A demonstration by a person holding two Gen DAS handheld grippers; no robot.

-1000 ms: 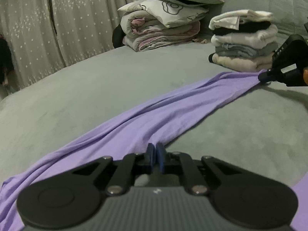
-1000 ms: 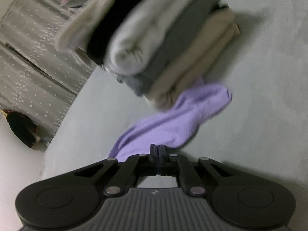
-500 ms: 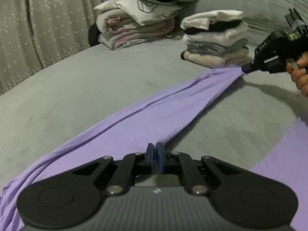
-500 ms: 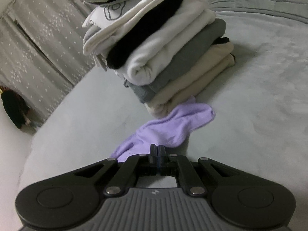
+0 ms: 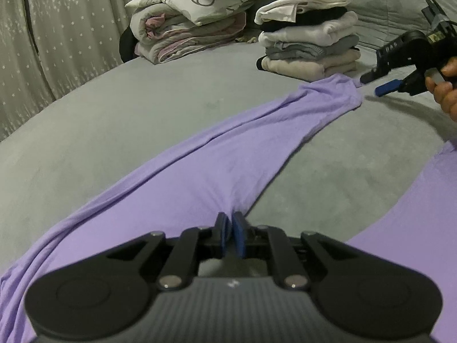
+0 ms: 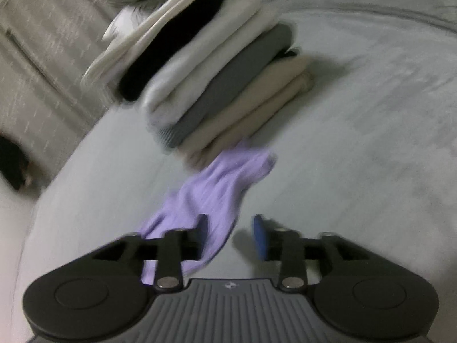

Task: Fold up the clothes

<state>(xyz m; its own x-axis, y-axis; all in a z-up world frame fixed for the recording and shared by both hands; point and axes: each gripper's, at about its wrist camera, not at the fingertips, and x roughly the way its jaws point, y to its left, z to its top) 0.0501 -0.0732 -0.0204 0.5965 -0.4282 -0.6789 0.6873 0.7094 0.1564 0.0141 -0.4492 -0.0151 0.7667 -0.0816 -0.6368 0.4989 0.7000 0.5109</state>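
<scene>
A long purple garment [image 5: 217, 157] lies stretched across the grey bed, running from the near left toward the folded stack. My left gripper [image 5: 230, 233] is shut on its near edge, cloth pinched between the blue pads. My right gripper [image 6: 232, 237] is open just above the bed, with the garment's far end [image 6: 225, 177] lying loose beside its left finger. In the left wrist view that right gripper [image 5: 371, 84] hovers just right of the garment's end, held by a hand [image 5: 445, 91].
A stack of folded clothes [image 5: 308, 48] stands right behind the garment's far end. Folded bedding with pillows [image 5: 194, 25] sits farther back left. More purple cloth [image 5: 414, 214] lies at the near right. A curtain [image 5: 57, 43] hangs along the left.
My right gripper has opened and let go of the garment's far end, which now lies slack on the bed. The left gripper has kept its grip.
</scene>
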